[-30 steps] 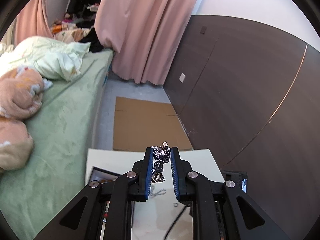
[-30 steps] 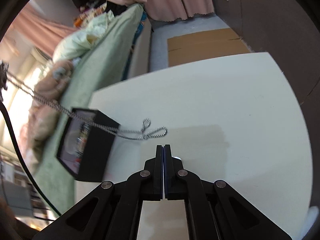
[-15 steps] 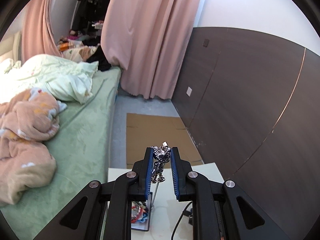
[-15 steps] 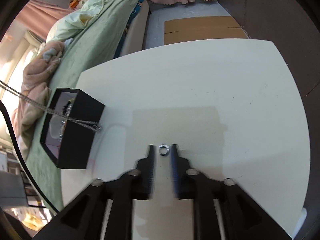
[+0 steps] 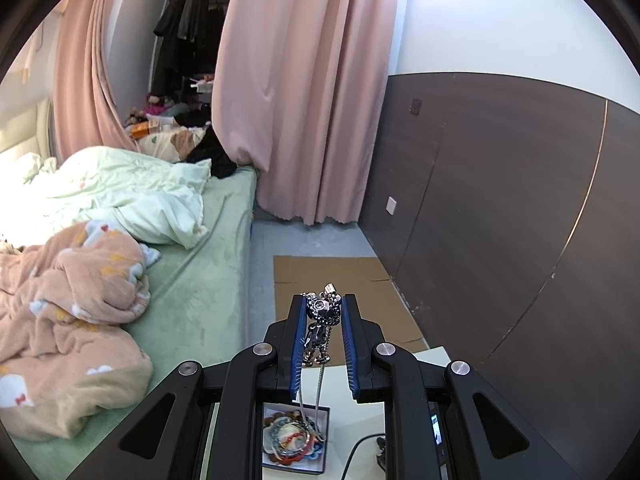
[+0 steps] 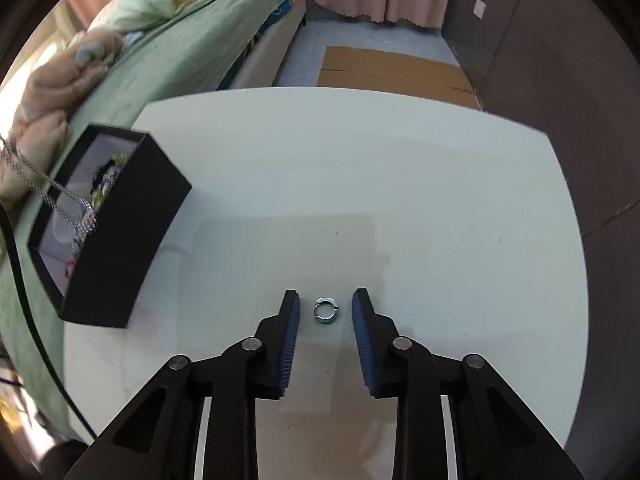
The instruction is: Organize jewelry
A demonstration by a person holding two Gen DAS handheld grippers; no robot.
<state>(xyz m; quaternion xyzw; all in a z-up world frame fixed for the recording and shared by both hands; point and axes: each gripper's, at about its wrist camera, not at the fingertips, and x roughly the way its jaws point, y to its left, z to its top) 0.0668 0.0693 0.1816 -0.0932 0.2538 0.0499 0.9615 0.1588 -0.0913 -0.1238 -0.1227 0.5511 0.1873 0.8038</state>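
My left gripper (image 5: 323, 308) is shut on the silver pendant (image 5: 322, 312) of a chain necklace and holds it high above the table. The chain (image 5: 318, 396) hangs down into the open black jewelry box (image 5: 296, 436), which holds colourful bracelets. In the right wrist view the chain (image 6: 60, 196) drops into the same box (image 6: 132, 232) at the table's left edge. My right gripper (image 6: 326, 304) is open, low over the white table (image 6: 400, 184), with a small silver ring (image 6: 327, 311) lying between its fingertips.
A bed with green sheet (image 5: 192, 300) and blankets lies left of the table. Flat cardboard (image 6: 396, 72) lies on the floor beyond the table's far edge. A dark panelled wall (image 5: 520, 220) stands at the right. A black cable (image 5: 356, 452) runs near the box.
My left gripper has risen with the necklace, and the chain's tail has left the table and now hangs into the box. My right gripper has opened around the ring.
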